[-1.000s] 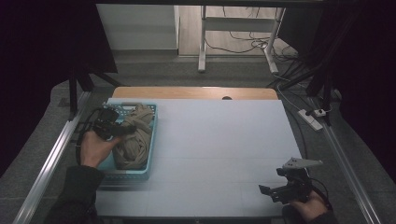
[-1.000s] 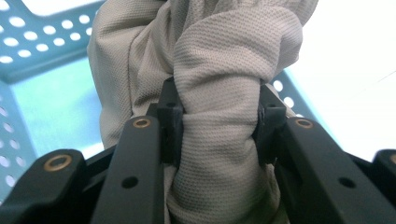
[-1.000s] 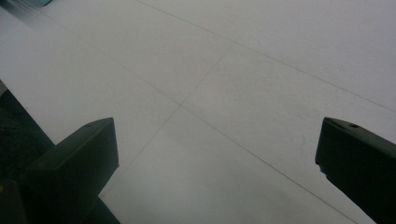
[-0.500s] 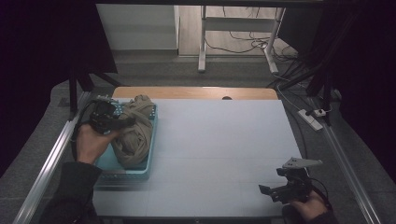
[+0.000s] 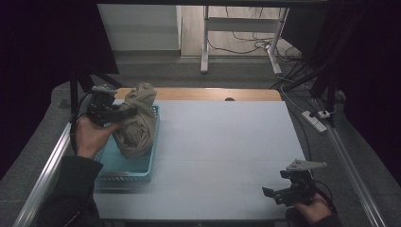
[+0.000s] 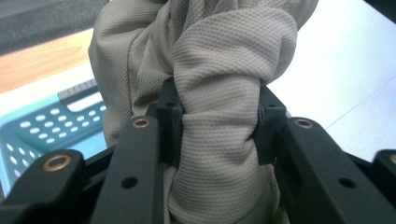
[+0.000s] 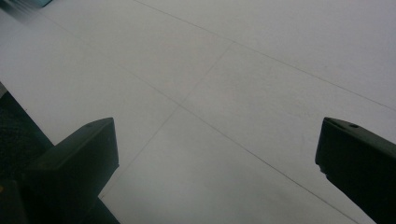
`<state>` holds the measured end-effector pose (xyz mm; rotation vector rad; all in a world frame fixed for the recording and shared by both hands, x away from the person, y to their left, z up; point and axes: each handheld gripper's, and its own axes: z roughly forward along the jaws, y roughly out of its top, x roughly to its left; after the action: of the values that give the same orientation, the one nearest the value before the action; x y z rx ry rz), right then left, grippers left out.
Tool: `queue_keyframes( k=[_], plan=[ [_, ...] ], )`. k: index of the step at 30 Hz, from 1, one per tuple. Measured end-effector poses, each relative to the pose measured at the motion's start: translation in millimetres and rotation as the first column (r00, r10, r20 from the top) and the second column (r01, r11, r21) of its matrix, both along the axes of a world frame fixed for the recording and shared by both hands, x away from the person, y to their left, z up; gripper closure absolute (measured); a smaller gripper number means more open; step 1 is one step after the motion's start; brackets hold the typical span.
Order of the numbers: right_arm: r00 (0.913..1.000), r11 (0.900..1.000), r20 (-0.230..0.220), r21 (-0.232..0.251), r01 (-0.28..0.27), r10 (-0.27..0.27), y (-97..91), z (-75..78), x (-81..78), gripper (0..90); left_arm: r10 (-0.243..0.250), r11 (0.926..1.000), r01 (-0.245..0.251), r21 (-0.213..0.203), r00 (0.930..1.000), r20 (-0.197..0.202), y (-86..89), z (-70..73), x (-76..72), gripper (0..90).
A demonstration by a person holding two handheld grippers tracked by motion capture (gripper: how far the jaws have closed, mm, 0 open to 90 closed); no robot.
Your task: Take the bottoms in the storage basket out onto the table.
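Note:
A bunched beige cloth (image 5: 137,124) hangs out of the teal perforated basket (image 5: 125,168) at the table's left. My left gripper (image 5: 126,111) is shut on a thick fold near the cloth's top and holds it lifted above the basket. In the left gripper view the beige cloth (image 6: 219,107) is squeezed between my left gripper's (image 6: 218,122) two black jaws, with the basket (image 6: 42,130) below at left. My right gripper (image 5: 270,194) rests low over the table's near right corner. Its jaws stand wide apart in the right gripper view, with only bare table inside my right gripper (image 7: 217,149).
The pale table top (image 5: 227,146) stretches between the basket and the right hand, with a wooden strip (image 5: 208,94) along its far edge. Metal rails (image 5: 354,165) run down both sides. A power strip (image 5: 317,116) and cables lie on the floor beyond.
My left gripper has risen with the cloth, pulling the bundle up out of the basket. The right gripper has stayed where it was.

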<state>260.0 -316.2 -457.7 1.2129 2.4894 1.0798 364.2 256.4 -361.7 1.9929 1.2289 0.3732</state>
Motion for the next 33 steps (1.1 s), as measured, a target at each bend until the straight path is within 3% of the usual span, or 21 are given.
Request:
queue_keyframes(
  k=[19, 33],
  plan=[
    [1.0, 1.0, 0.002, 0.002, -0.002, 0.002, -0.3, 0.0, -0.2, 0.0, -0.082, 0.9966, 0.083, -0.001, 0.9932, 0.082, -36.4, 31.8, 7.3, 63.6],
    [1.0, 1.0, 0.001, 0.004, -0.004, 0.004, -0.3, -0.1, -0.1, 0.0, -0.149, 0.9882, 0.152, -0.02, 0.9829, 0.108, -65.6, 39.9, 11.7, 63.5]
  ],
)
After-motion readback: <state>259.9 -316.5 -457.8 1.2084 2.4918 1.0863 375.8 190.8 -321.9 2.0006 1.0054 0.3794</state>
